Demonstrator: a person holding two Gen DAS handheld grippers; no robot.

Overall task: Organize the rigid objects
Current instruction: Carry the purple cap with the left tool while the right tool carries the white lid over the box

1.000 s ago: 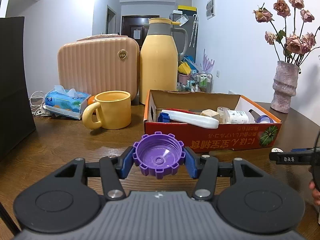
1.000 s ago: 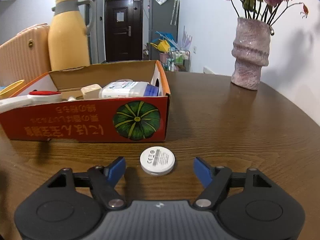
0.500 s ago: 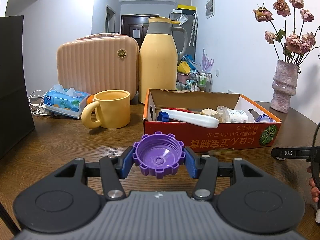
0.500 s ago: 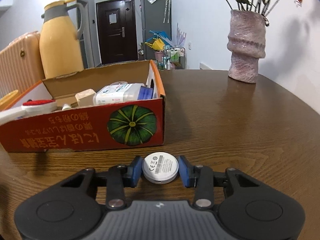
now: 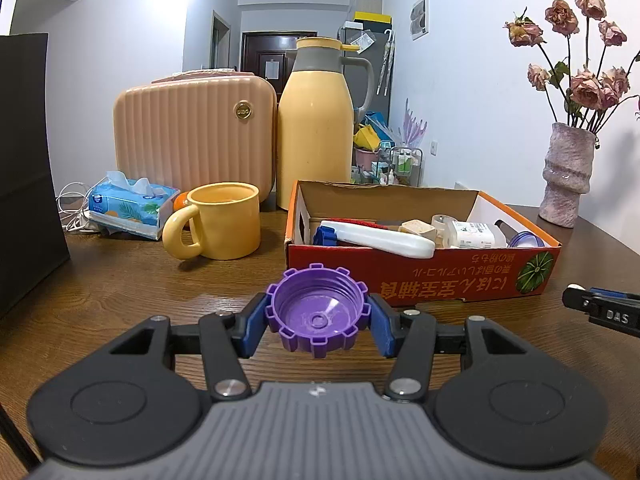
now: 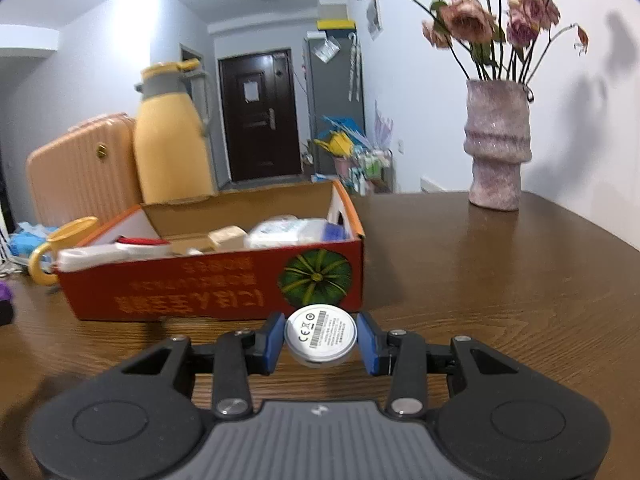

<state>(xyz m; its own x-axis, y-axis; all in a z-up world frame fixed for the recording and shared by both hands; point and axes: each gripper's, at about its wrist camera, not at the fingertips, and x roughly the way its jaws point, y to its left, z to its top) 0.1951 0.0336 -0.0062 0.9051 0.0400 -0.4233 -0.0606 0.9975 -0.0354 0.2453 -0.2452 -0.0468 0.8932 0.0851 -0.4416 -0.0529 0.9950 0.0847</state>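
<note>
Left gripper (image 5: 318,322) points slightly down, low over the wooden table (image 5: 120,280), narrowly parted and clamped on a purple toothed cap (image 5: 317,316), open side up, just before the orange cardboard box (image 5: 416,280). Right gripper (image 6: 320,340) also angled down, its blue pads pinching a white round disc (image 6: 320,334), label upward, near the box's pumpkin-print corner. Right-wrist view motion-blurred; box contents partly hidden behind its front wall.

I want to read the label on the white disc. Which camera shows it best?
The right wrist view: the white disc sits close up, label facing the camera, between the right gripper's pads. The left wrist view shows only that gripper's tip at its right edge, no readable disc.
</note>
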